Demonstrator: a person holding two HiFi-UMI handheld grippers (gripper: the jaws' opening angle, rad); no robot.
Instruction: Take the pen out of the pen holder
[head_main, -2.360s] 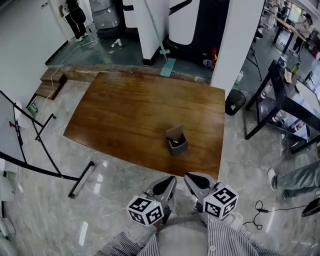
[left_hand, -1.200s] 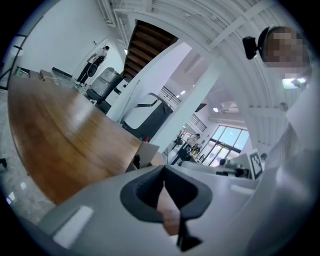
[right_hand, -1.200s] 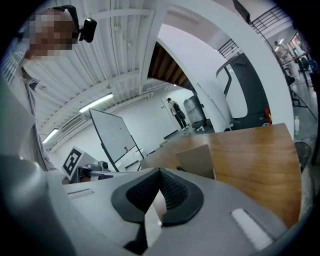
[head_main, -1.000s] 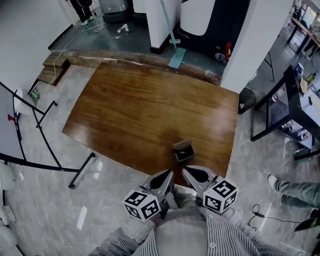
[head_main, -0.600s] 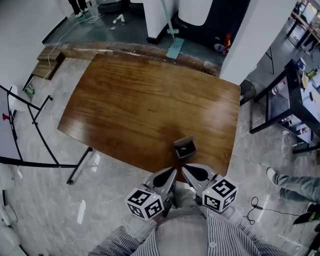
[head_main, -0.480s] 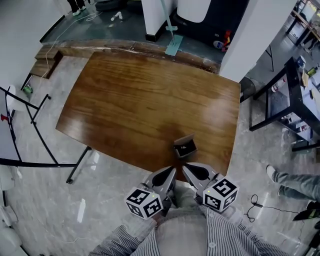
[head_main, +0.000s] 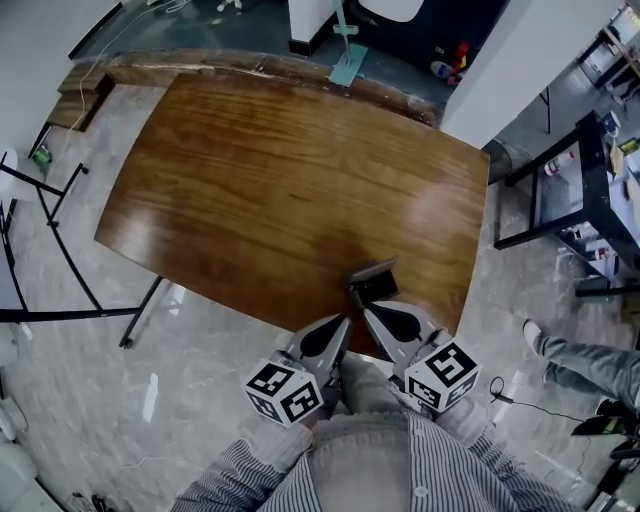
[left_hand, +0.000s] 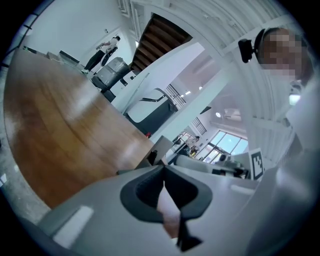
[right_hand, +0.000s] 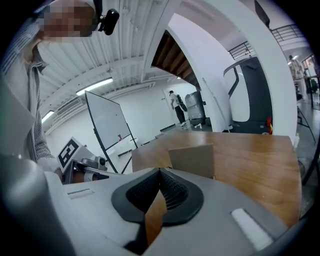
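Observation:
The pen holder (head_main: 373, 283), a small brown open-topped cardboard box with one raised flap, stands near the front edge of the wooden table (head_main: 250, 180). Its inside is dark and I cannot make out a pen. My left gripper (head_main: 340, 326) and right gripper (head_main: 372, 314) are side by side just short of the box, over the table's near edge. Both are shut with nothing in them. The right gripper view has its jaws (right_hand: 160, 171) closed, with the box flap (right_hand: 192, 160) right behind them. Beyond the closed left gripper (left_hand: 164, 167), the box (left_hand: 161, 150) is partly visible.
A black-framed workbench (head_main: 570, 190) stands to the right of the table. Black stand legs (head_main: 60, 250) spread across the floor at the left, and a whiteboard (right_hand: 107, 122) rises there. A person's leg (head_main: 590, 362) and a cable (head_main: 505, 395) are at the lower right.
The table and holder have drawn closer in the head view. The box now sits right in front of both gripper tips, which moved forward and slightly down. Both stay shut.

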